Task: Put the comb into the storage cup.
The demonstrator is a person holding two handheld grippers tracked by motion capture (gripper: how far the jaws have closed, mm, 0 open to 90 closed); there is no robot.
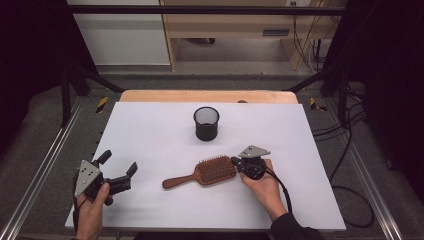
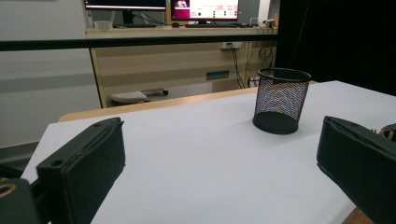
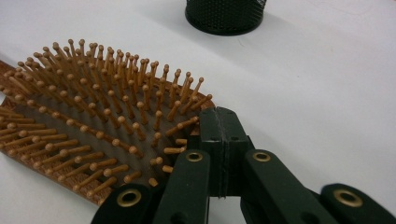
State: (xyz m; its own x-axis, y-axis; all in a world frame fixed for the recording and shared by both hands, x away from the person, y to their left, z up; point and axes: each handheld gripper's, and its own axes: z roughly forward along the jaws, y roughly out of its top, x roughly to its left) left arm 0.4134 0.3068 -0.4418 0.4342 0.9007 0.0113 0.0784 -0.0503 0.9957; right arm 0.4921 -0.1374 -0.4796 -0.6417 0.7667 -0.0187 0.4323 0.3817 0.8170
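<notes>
**benchrat:** Where's everything sitting right now?

**me:** So from the high view, the hairbrush is lying flat on the white worktop, bristles up, handle pointing toward my left side, paddle head toward the right. My right claw is parked right at the far end of the paddle head. In the right gripper view the two jaws are pressed flat together with nothing between them, and their tips sit against the rim of the brush head, right by the outermost wooden bristles. Can't honestly tell if they're pushing on it or just touching.

**benchrat:** And the other one?

**me:** Left claw is off at the near left part of the worktop, well apart from the brush. Jaws spread wide, nothing in them. The left gripper view looks straight between both jaws at bare white surface.

**benchrat:** Anything else on there?

**me:** A black mesh cup, standing upright, further back near the middle of the worktop, beyond the brush head and not touching it. You can see it in the left gripper view too, and its base pokes into the top of the right gripper view.
</notes>
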